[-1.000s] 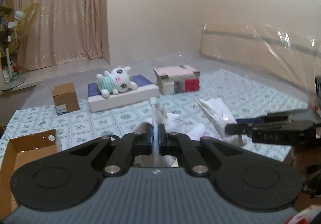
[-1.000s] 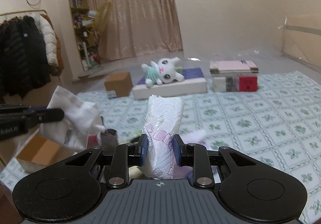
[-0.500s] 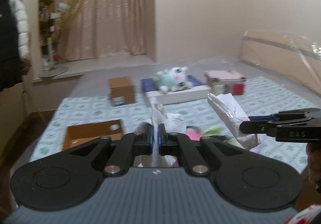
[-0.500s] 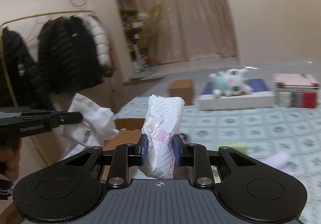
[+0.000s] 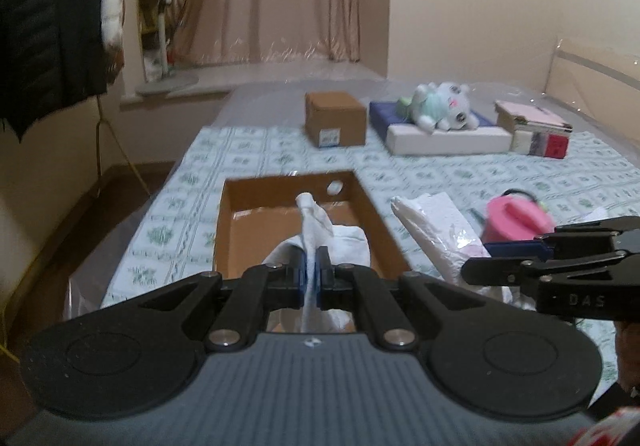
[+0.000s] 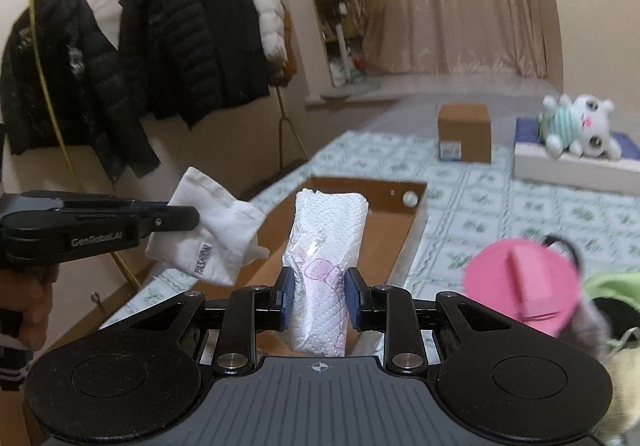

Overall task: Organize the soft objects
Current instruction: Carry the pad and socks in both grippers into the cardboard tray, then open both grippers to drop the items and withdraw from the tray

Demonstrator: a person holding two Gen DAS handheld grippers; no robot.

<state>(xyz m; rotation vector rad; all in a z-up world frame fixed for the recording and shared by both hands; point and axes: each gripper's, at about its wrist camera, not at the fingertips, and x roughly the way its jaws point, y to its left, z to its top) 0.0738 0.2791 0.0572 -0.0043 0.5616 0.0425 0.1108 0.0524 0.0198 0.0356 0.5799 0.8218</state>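
My left gripper (image 5: 311, 277) is shut on a white sock (image 5: 320, 232) and holds it above an open cardboard box (image 5: 248, 222). In the right wrist view the same sock (image 6: 208, 238), marked FASHION, hangs from the left gripper (image 6: 182, 216) over the box (image 6: 400, 206). My right gripper (image 6: 318, 300) is shut on a white wrapped tissue pack (image 6: 324, 258), upright between its pads, just right of the box. In the left wrist view the pack (image 5: 436, 230) sticks out of the right gripper (image 5: 476, 258).
A pink round object (image 6: 524, 286) and green and grey soft items (image 6: 612, 286) lie on the patterned sheet at right. Further back are a small closed carton (image 5: 335, 119), a plush toy (image 5: 440, 108) on a flat box, and stacked books (image 5: 534, 128). Coats (image 6: 168, 38) hang at left.
Both grippers have swung left with their loads. The open box has come from the lower left edge to directly under the sock, and the coat rack has come into view.
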